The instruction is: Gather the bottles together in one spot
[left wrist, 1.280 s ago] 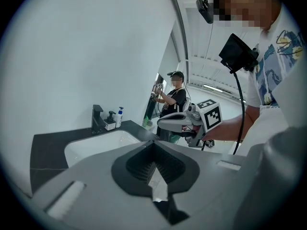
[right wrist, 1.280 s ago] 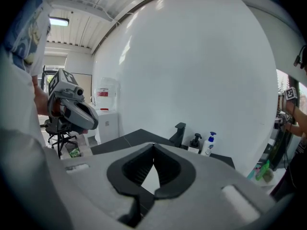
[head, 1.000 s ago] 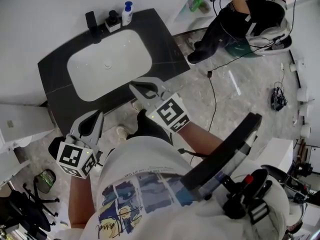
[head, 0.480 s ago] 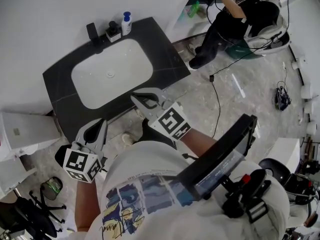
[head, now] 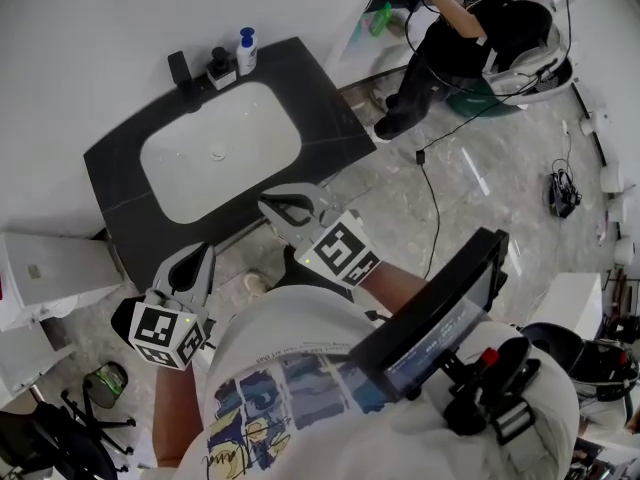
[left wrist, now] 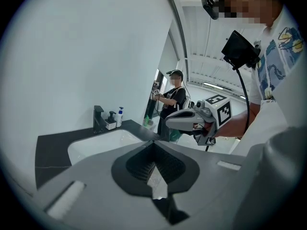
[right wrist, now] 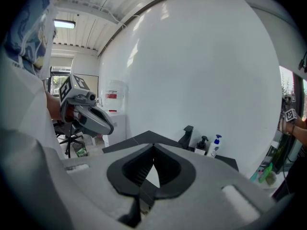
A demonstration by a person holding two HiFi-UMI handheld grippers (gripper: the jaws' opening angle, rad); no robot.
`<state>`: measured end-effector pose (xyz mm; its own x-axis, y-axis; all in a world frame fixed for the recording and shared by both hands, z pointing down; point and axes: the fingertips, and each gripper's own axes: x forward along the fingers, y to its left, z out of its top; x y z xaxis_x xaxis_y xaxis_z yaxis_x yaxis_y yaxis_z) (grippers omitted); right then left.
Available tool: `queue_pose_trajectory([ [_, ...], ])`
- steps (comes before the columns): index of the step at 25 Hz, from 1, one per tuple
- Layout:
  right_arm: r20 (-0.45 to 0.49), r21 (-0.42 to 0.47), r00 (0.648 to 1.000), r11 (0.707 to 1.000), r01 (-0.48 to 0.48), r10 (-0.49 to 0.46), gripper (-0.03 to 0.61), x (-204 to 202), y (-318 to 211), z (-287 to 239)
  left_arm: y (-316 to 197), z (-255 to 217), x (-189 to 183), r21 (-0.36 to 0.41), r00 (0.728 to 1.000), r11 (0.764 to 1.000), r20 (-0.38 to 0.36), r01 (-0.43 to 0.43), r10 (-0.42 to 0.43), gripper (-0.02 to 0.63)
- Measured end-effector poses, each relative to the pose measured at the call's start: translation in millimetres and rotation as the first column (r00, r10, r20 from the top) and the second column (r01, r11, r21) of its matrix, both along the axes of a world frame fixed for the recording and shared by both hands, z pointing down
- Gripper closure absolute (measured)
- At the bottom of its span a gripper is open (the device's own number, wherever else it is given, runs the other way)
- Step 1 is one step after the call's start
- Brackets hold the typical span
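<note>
A white bottle with a blue cap and a black pump dispenser stand side by side at the back of the dark sink counter, next to the black faucet. Both grippers hang short of the counter's front edge, far from the bottles. My left gripper is shut and empty. My right gripper is shut and empty too, just over the counter's edge. The left gripper view shows the bottle and dispenser far ahead. They also show in the right gripper view, bottle beside dispenser.
A white basin fills the counter's middle. A seated person works at the upper right, with cables across the marble floor. A white cabinet stands left of the counter. A green bottle sits on a far shelf.
The head view has shifted slightly. Both grippers stay shut and keep about the same places in front of the body.
</note>
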<state>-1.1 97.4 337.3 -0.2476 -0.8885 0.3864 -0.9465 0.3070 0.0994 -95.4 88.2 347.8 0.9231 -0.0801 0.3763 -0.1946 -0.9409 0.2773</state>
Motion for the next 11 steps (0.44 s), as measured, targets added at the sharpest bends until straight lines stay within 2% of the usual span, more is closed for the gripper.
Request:
queue_pose_trajectory([
  [6, -0.001, -0.014, 1.0, 1.0, 0.024, -0.024, 0.578, -7, 9, 0, 9, 2, -2, -0.002, 1.0, 1.0, 0.011, -0.008, 0.008, 0.612],
  [11, 0.012, -0.053, 1.0, 0.998, 0.016, -0.015, 0.578, -13, 31, -5, 29, 2, -5, -0.07, 1.0, 0.997, 0.023, -0.02, 0.021, 0.612],
])
